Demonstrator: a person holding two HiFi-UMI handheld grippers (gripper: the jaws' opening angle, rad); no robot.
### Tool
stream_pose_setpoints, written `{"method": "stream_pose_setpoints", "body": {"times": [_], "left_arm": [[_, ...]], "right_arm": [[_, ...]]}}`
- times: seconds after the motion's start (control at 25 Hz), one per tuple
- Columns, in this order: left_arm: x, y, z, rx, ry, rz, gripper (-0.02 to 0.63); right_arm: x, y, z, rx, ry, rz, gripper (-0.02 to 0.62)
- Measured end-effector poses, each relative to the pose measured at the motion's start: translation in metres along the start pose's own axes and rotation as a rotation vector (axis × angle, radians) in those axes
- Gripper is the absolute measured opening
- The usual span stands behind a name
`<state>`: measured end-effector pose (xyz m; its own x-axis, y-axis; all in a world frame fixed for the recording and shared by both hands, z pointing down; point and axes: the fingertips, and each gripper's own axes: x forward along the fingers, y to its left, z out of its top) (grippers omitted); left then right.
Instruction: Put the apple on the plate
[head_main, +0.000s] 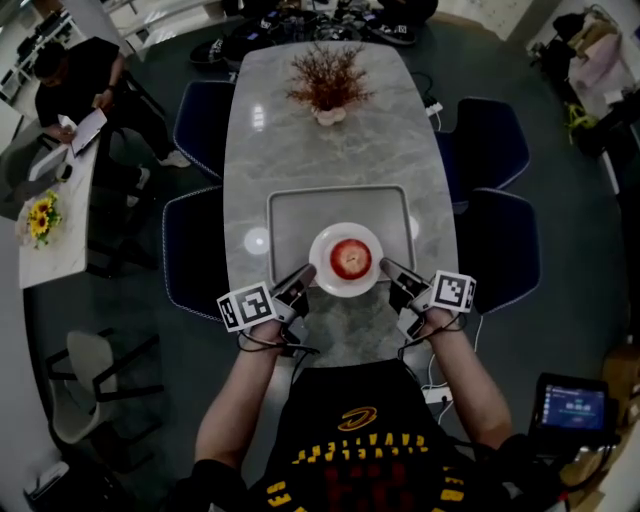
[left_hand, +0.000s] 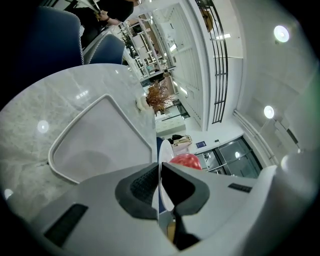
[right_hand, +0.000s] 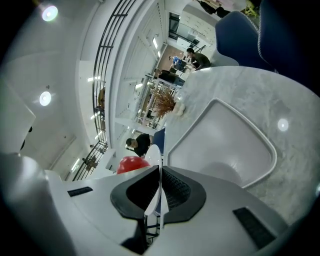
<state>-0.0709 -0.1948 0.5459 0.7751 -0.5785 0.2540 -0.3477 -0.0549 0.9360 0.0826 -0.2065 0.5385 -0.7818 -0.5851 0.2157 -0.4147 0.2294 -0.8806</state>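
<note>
A red apple (head_main: 350, 258) lies in the middle of a white plate (head_main: 345, 229), which is over the front part of a grey tray (head_main: 290, 205) on the marble table. My left gripper (head_main: 305, 272) is shut on the plate's left rim. My right gripper (head_main: 388, 266) is shut on its right rim. In the left gripper view the plate (left_hand: 163, 152) shows edge-on between the jaws of the left gripper (left_hand: 160, 181), the apple (left_hand: 185, 161) behind it. The right gripper view has the same: plate (right_hand: 152, 156), apple (right_hand: 130, 163), right gripper (right_hand: 159, 192). A soft shadow lies on the tray (left_hand: 100, 135) beneath.
A vase of dried twigs (head_main: 328, 85) stands at the table's far end. Dark blue chairs (head_main: 495, 240) line both sides. A person sits at a side desk (head_main: 75, 85) far left, near yellow flowers (head_main: 42, 218). A lit screen (head_main: 572, 408) is at the right.
</note>
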Motion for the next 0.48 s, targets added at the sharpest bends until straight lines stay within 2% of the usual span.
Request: {"method": "stream_pose_setpoints", "body": {"times": [0.16,0.2,0.32,0.36,0.48], "left_arm": [[0.019,0.018,0.012,-0.016,0.003,0.030,0.021],[0.025,0.020,0.016,-0.022,0.001,0.029,0.021],[0.040,0.030,0.027,-0.024,-0.001,0.043,0.021],[0.043,0.034,0.029,-0.024,0.000,0.049,0.021],[0.054,0.047,0.033,-0.029,0.007,0.069,0.021]], "right_arm": [[0.018,-0.018,0.014,-0.001,0.016,0.016,0.029],[0.020,-0.028,0.016,0.025,0.022,-0.014,0.029],[0.015,-0.066,0.009,0.191,0.039,-0.211,0.029],[0.016,-0.074,0.008,0.212,0.044,-0.232,0.029],[0.030,-0.084,0.015,0.188,0.046,-0.183,0.029]]}}
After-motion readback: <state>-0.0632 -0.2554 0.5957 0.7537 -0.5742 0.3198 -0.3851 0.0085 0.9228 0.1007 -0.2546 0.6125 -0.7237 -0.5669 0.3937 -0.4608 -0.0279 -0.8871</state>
